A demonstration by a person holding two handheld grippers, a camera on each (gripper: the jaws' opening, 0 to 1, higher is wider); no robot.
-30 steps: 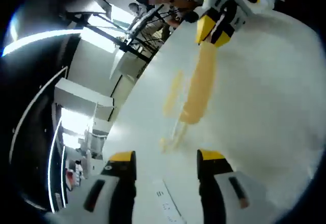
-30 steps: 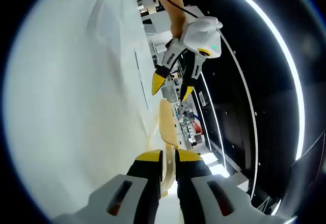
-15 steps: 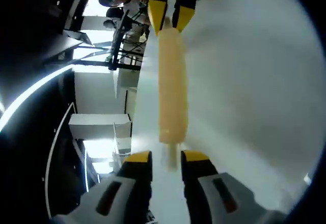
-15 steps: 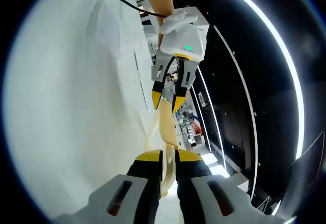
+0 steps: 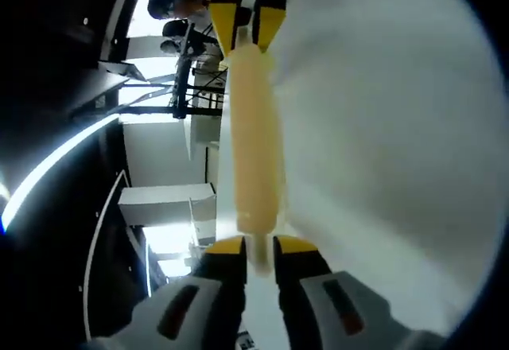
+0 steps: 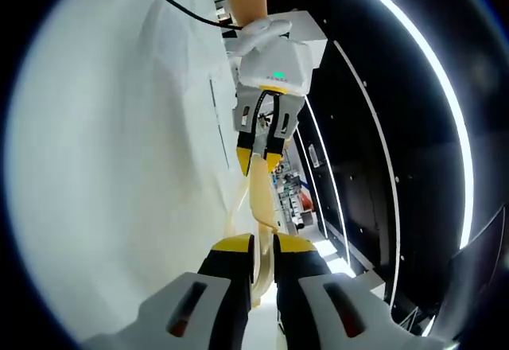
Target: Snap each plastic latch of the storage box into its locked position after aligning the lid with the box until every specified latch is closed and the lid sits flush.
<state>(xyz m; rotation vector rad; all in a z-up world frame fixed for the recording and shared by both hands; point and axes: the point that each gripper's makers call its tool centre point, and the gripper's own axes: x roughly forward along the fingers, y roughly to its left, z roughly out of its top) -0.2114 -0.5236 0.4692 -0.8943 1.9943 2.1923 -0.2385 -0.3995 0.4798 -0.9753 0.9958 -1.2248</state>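
Yellow latch (image 5: 253,147) pinched at opposite ends by both grippers (image 5: 259,248) (image 6: 264,243), box (image 6: 103,151) edges blurred.

- The left gripper view is taken along the left gripper (image 5: 258,248), very close to the white box side (image 5: 382,127), rolled so that room fixtures run sideways.
- The right gripper view is taken along the right gripper (image 6: 264,246), equally close to the box side (image 6: 111,151), from the opposite end.
- The yellow latch (image 5: 253,147) (image 6: 261,199) is shared by both views, and each opposite gripper is seen at its far end.
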